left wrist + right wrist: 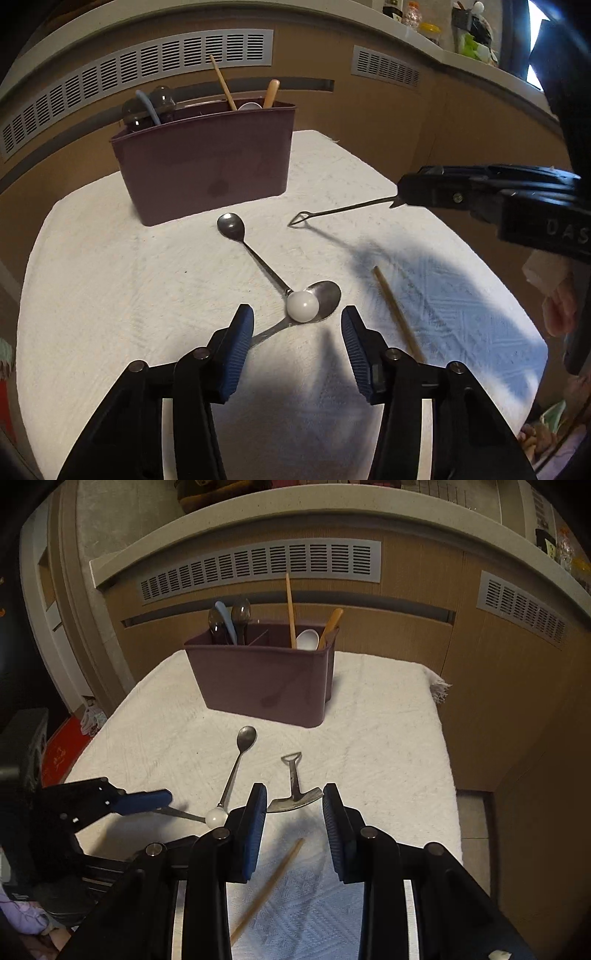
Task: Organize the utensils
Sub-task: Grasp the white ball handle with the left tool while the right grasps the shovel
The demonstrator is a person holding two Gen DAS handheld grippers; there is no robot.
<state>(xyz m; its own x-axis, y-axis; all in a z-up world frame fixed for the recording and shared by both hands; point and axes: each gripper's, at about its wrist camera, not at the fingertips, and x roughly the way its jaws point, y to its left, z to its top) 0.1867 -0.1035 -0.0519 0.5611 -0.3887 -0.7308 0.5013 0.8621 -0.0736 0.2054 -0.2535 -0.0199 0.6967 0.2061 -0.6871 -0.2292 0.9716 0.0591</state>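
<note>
Our right tongs (294, 803) grip the shovel spoon (293, 801); left tongs (297, 328) gape. We aim for the caddy (266, 675) at twelve o'clock, lifting level.

The place looked like a room in a home. A small desk (388, 709) was covered with a white woven cloth (110, 266), and on it stood a plum-coloured utensil caddy (266, 679) with spoons and chopsticks upright in it. Behind the caddy ran a wood-panelled radiator cover (406, 635) with grey vent grilles (258, 565), topped by a pale stone sill (369, 22). On that sill, far to the right of the caddy, stood bottles and jars (413, 14).
</note>
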